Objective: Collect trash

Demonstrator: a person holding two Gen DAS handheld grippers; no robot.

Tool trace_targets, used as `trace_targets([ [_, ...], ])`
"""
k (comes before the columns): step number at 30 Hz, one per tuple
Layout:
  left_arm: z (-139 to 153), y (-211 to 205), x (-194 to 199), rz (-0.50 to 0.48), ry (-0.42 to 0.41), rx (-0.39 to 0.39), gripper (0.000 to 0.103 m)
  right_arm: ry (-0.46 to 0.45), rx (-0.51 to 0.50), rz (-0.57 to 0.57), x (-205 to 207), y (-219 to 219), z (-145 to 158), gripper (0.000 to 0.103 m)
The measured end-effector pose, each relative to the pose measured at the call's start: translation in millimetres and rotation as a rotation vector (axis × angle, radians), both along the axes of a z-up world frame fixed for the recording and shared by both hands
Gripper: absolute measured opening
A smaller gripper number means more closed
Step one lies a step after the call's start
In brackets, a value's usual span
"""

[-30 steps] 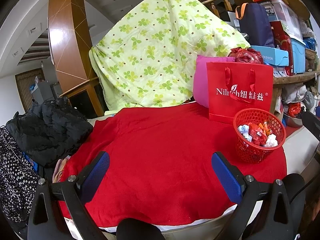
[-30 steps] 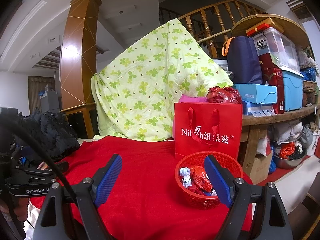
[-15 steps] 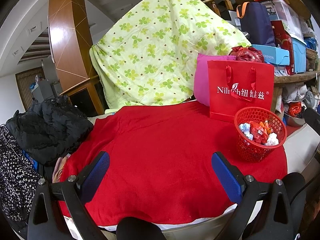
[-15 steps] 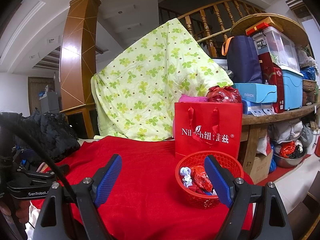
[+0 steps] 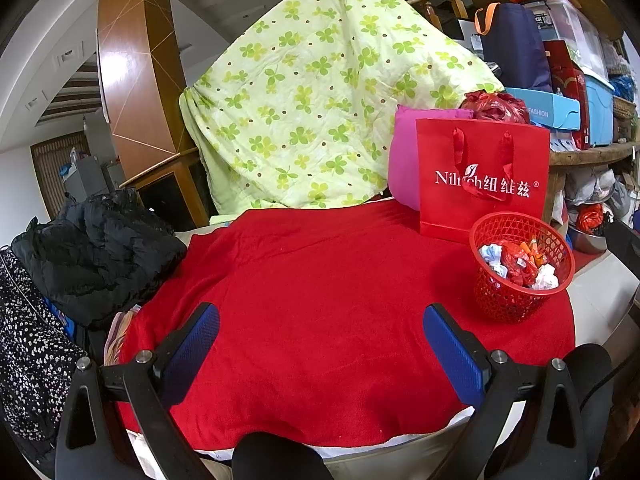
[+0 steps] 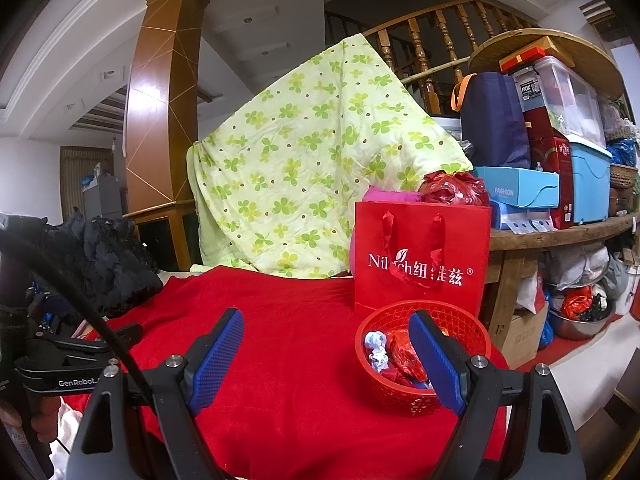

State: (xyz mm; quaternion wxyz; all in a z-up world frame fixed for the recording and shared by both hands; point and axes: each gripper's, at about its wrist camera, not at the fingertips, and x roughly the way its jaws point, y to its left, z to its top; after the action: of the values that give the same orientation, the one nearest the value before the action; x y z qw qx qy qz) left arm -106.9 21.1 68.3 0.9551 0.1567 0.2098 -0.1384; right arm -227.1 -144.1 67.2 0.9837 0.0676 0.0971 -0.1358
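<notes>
- Right tool: blue pads spread wide, nothing between them, hovering just short of the red basket.
- Left tool: also spread and empty, over the red cloth, basket well off to its right.
- Trash, crumpled paper and red wrappers, sits inside the basket.
- No loose scraps visible on the surface near the basket; collecting looks done.
- Judgement: scan the cloth edges and beside the red gift bag, behind the basket, before stopping; keep tools clear of the rim.
</notes>
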Motion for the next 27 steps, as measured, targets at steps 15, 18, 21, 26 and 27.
trace_targets([
  [15,-0.5,0.8,0.7,0.001,0.002,0.001,0.101,-0.003,-0.019,0.012,1.4,9.4,-3.6,0.087],
  [18,-0.1,0.7,0.6,0.0,0.002,0.0,0.101,-0.007,-0.018,0.008,0.2,10.0,-2.7,0.087],
  [21,-1.6,1.2,0.9,-0.001,0.002,-0.003,0.101,-0.015,-0.014,0.006,-1.9,10.4,0.7,0.087],
  [26,-3.3,5.8,0.4,-0.001,0.002,-0.011,0.101,-0.015,-0.023,0.005,-2.5,12.6,5.0,0.087],
  [27,-3.2,6.8,0.2,-0.001,0.001,-0.012,0.101,-0.013,-0.024,0.006,-2.0,12.3,5.5,0.087],
])
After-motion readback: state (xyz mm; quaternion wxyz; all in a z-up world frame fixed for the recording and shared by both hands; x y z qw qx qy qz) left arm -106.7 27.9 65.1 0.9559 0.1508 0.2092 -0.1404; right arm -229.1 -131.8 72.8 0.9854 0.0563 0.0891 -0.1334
